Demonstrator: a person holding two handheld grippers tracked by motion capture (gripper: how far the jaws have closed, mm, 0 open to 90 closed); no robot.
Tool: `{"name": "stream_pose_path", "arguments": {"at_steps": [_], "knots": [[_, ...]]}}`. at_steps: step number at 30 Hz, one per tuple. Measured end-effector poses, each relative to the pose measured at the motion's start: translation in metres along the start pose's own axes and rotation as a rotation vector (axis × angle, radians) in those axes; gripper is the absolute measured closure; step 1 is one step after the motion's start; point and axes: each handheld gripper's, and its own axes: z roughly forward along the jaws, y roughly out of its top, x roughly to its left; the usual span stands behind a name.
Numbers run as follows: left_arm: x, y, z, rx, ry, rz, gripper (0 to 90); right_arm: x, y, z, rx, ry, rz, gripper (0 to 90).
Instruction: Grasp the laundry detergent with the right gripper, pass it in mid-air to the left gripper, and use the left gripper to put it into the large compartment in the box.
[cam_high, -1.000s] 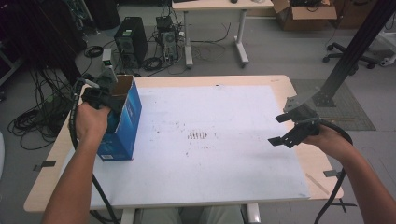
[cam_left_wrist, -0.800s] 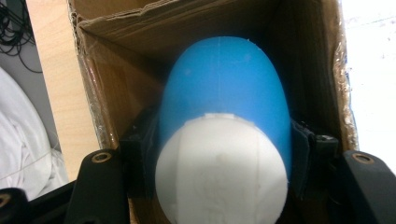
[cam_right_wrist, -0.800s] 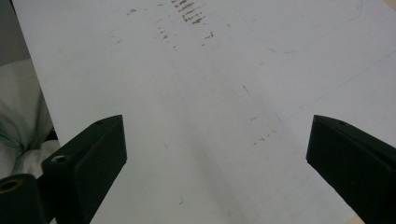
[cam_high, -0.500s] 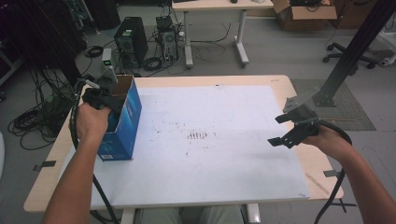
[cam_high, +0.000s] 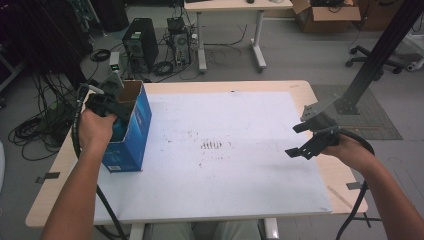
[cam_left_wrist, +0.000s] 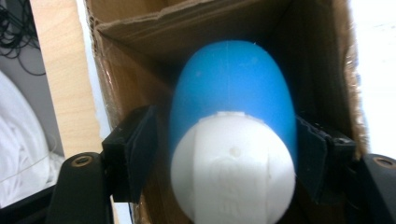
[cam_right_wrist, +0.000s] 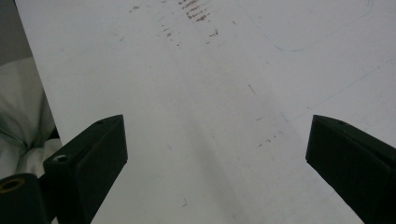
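Between my left fingers, just opening inside the box: one blue-and-white egg-shaped capsule, probably light, rigid, slippery; grip its widest flanks. Right fingers apart, empty.

I see 1 table with 1 sheet laid over most of its top. Open box stands upright on the sheet's left edge, nr the table's far-left corner. L gripper sits at the box mouth, jaws reaching down inside. In the L gripper view, 1 egg-shaped item sits inside the box, between the 2 jaws; whether the pads touch it I can't tell. R gripper hangs over the sheet's right edge, well apart from the box; in its own view, bare sheet lies below. Smudge marks lie mid-sheet, between box and R gripper. Behind the table: 2 computer towers on the floor, 1 desk beyond.
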Motion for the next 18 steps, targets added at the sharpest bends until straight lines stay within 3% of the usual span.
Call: {"name": "stream_pose_path", "arguments": {"at_steps": [3, 11, 18], "knots": [[0.001, 0.001, -0.004, -0.003, -0.004, 0.002, 22.7, 0.0, 0.001, -0.001, 0.0, 0.0, -0.001, 5.1], [0.003, 0.001, -0.035, -0.064, -0.013, 0.018, 21.3, 0.003, 0.004, -0.004, -0.004, -0.004, -0.007, 5.1], [-0.001, -0.001, -0.064, -0.102, -0.012, 0.066, 18.1, 0.007, 0.004, -0.009, -0.01, -0.01, -0.011, 5.2]]}}
